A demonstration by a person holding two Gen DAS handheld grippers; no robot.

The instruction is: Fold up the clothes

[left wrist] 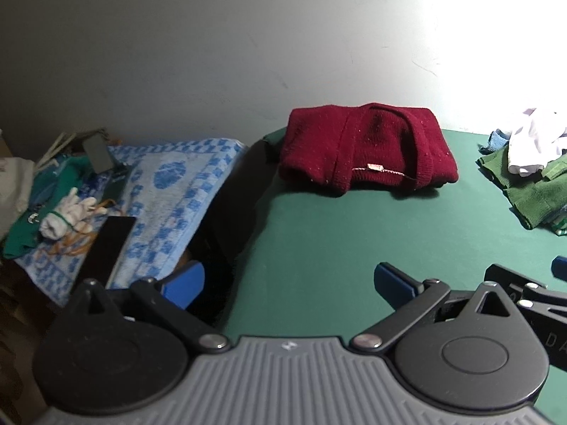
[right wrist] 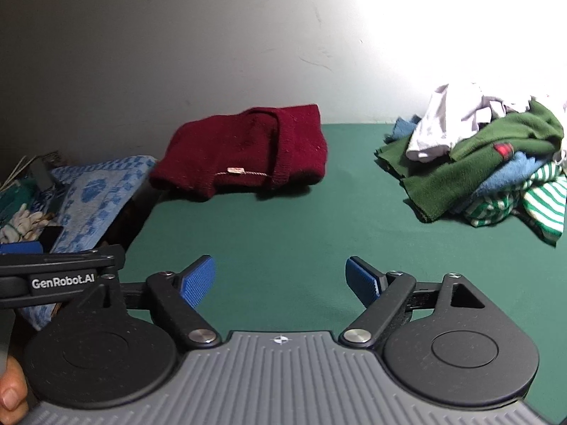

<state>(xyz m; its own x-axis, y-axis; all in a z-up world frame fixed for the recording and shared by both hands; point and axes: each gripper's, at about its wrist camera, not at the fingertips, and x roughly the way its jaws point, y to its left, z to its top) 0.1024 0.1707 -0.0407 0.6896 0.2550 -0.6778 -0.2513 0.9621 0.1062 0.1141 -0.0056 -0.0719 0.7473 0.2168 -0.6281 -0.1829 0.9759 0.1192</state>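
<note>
A dark red knitted sweater (left wrist: 365, 148) (right wrist: 244, 150) lies folded at the far side of the green table (left wrist: 354, 241) (right wrist: 283, 219), close to the wall. My left gripper (left wrist: 288, 281) hangs open over the table's left edge, nothing between its blue pads. My right gripper (right wrist: 281, 279) is open too, over bare green surface, well short of the sweater. A heap of unfolded clothes (right wrist: 489, 163) (left wrist: 528, 166), green, white, blue and green-striped, sits at the right. Each gripper shows at the edge of the other's view.
Left of the table, a blue-and-white patterned towel (left wrist: 170, 198) (right wrist: 95, 194) covers a lower surface with white gloves (left wrist: 67, 216), a black flat object (left wrist: 106, 251) and green cloth. A dark gap separates it from the table. A pale wall runs behind. A fingertip (right wrist: 10, 386) shows bottom left.
</note>
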